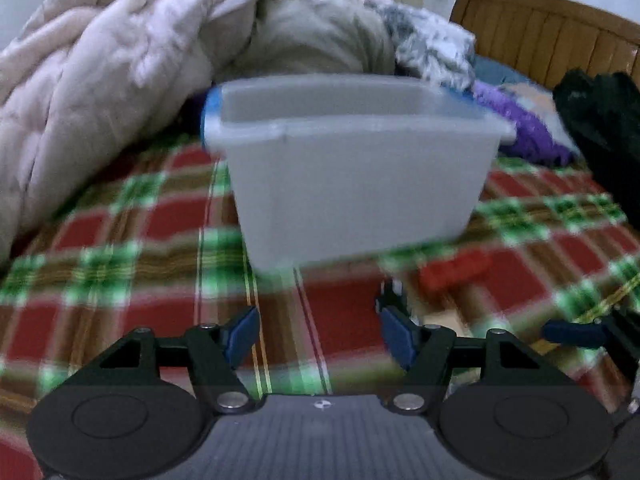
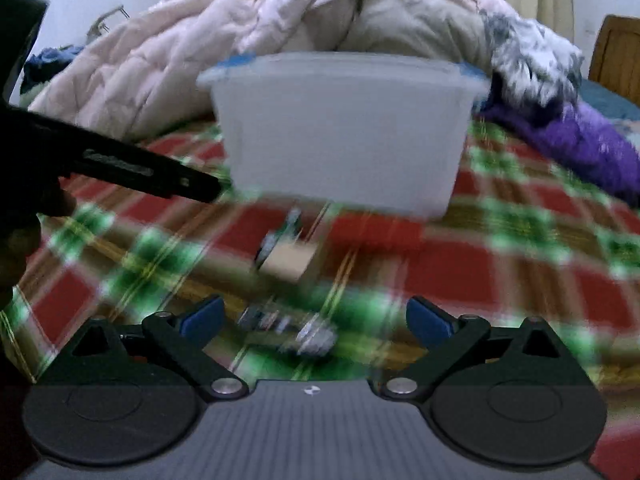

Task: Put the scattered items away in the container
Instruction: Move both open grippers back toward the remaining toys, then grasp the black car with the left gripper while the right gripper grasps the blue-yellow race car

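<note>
Motion blur smears the small silvery items [image 2: 288, 326] on the red-and-green plaid bedcover [image 2: 500, 264]; what they are cannot be told.

Open right tool [image 2: 315, 320] before container [image 2: 340, 132]

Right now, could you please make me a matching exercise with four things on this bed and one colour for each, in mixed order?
Things:
1. container
2. quilt
3. bedsheet
4. fuzzy blanket

Colours:
A. purple
B. red and green plaid
C. translucent white with blue rim corners
D. pale pink

Pairs: 1-C, 2-D, 3-B, 4-A
</note>
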Motion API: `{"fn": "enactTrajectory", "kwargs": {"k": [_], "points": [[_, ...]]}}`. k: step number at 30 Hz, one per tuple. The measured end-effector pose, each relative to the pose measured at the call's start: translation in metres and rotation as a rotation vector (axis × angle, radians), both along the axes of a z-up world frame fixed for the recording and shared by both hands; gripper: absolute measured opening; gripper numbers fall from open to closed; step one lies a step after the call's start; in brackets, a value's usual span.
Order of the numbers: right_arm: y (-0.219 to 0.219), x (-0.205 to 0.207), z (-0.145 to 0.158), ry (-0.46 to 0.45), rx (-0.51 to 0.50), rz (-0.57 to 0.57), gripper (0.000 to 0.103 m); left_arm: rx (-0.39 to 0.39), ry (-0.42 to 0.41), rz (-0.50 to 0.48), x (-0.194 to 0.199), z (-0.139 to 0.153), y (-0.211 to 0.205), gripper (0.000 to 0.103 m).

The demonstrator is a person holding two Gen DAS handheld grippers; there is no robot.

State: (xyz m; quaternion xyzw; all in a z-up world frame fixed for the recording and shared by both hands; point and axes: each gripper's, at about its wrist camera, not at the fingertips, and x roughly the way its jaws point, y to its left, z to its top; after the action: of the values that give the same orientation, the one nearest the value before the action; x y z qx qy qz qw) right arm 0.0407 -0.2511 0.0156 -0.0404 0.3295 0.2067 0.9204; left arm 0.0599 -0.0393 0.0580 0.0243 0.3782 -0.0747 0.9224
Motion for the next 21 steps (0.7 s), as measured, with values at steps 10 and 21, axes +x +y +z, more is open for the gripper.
{"fn": "enactTrajectory", "kwargs": {"k": [10,21], "points": [[0.003,0.019,-0.018,-0.004,0.018,-0.111,0.069,0.017,-0.029,-0.012,-0.019,-0.006,0.001,0.071],[-0.024,0.018,-0.008,0.047,-0.022,-0.084,0.069,-0.011,0.019,-0.055,0.013,-0.021,-0.036,0.071]]}}
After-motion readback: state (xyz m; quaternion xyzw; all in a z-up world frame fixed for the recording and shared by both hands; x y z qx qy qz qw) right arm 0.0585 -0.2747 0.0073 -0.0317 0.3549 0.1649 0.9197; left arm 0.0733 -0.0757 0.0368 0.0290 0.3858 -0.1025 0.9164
